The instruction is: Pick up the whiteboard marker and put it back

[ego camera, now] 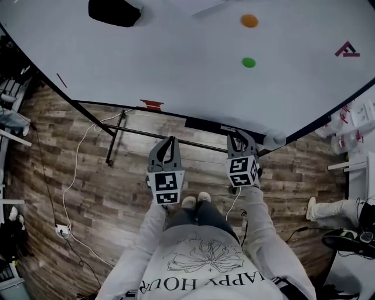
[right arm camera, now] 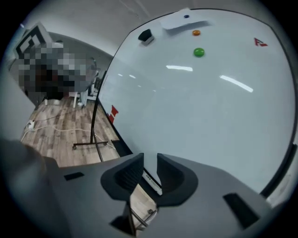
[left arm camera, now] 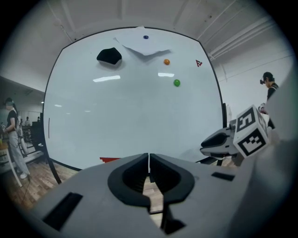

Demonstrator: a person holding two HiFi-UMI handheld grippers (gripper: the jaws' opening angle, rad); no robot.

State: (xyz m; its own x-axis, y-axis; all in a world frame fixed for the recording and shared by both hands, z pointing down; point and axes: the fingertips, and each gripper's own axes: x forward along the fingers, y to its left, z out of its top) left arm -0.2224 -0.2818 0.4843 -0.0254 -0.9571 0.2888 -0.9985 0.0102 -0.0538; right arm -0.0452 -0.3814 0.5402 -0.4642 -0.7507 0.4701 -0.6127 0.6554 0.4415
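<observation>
The whiteboard marker [right arm camera: 151,178] shows as a white barrel with print, lying along the black tray [ego camera: 202,124] at the whiteboard's lower edge. In the right gripper view it sits in the gap between the jaws, and the pads do not press on it. In the head view the marker [ego camera: 227,128] lies just beyond my right gripper [ego camera: 239,137]. My right gripper [right arm camera: 150,160] is open. My left gripper [ego camera: 171,140] hovers to the left, short of the tray, and my left gripper [left arm camera: 149,161] is shut with nothing in it.
The whiteboard [ego camera: 193,64] carries a black eraser [ego camera: 114,12], an orange magnet [ego camera: 249,20] and a green magnet [ego camera: 248,62]. A red item [ego camera: 152,105] rests on its lower edge. The stand's black bar [ego camera: 146,135] and cables [ego camera: 76,170] cross the wood floor. A person's leg [ego camera: 334,208] is at right.
</observation>
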